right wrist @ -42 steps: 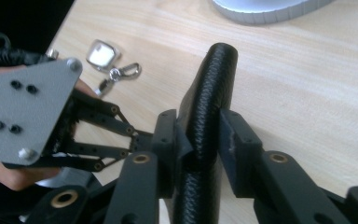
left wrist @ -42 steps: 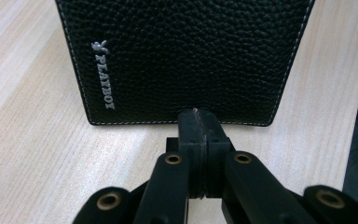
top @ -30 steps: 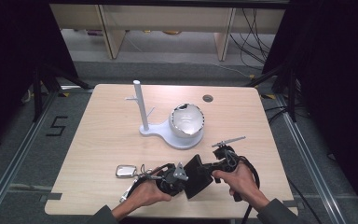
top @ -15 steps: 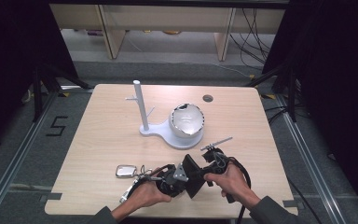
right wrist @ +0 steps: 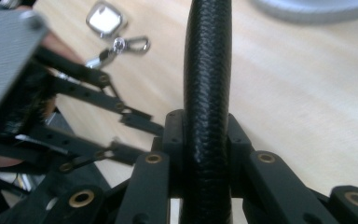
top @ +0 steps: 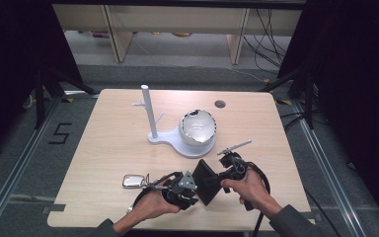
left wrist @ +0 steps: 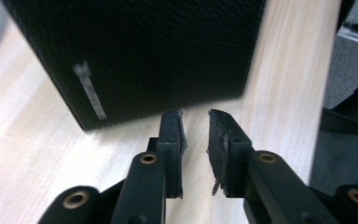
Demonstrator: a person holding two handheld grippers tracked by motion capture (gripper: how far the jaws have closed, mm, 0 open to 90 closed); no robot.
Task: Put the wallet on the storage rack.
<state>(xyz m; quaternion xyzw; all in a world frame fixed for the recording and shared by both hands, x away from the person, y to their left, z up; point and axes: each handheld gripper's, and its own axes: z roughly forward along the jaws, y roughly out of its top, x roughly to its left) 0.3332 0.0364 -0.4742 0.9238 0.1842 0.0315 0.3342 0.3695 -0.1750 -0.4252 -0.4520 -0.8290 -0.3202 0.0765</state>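
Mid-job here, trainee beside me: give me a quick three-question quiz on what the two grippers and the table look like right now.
1. True or false: the right gripper has its jaws shut on the black wallet.
2. How do the left gripper jaws stand? A) clamped on the wallet B) apart, with nothing between them C) holding the keychain
3. What lies on the table just beyond the left hand, toward the table's left edge?

Key:
1. True. In the right gripper view the textured black edge sits pinched between the jaws.
2. B. In the left gripper view the wallet's face stands just ahead of the gap.
3. The silver keychain with its clip.
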